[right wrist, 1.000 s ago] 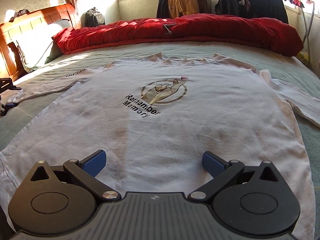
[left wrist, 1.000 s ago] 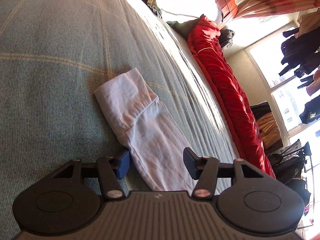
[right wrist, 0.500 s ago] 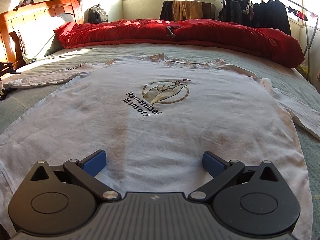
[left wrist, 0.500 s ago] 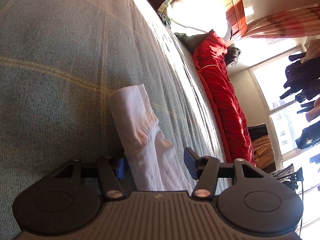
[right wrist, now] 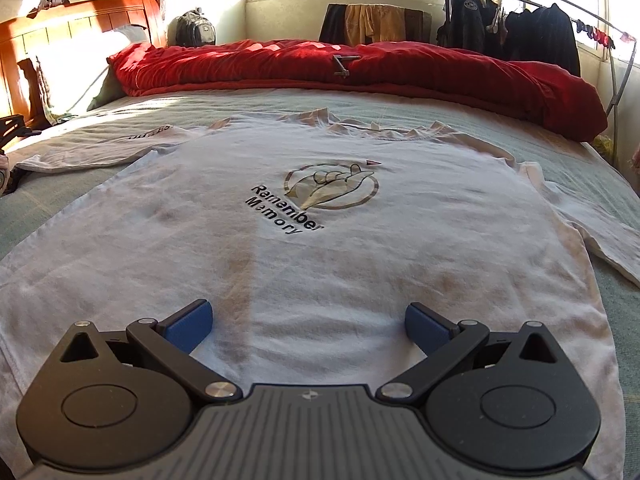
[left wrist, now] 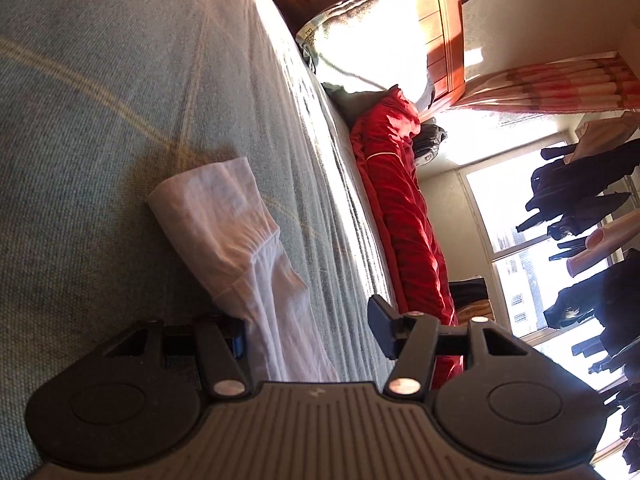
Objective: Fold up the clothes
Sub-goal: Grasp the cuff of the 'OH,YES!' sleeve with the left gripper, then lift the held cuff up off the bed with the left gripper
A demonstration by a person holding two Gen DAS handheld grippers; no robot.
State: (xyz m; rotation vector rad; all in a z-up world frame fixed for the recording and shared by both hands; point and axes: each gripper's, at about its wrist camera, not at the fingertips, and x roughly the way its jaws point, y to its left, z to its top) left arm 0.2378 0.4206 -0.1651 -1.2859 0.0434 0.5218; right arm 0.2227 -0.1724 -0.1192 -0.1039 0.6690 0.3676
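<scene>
White T-shirt (right wrist: pixel 320 240) spread flat on the bed (right wrist: pixel 60 200), both sets of jaws spread.

The right gripper (right wrist: pixel 308 326) hovers over the shirt's lower hem with its jaws wide apart and nothing between them, the printed chest straight ahead. The left gripper (left wrist: pixel 308 328) is rolled sideways; one sleeve (left wrist: pixel 240 248) runs between its parted jaws, lying against one pad and clear of the other. A red quilt (right wrist: pixel 360 64) lies beyond the shirt.

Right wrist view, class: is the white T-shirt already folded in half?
No, the T-shirt lies spread flat on the bed, with its printed front fully showing.
</scene>
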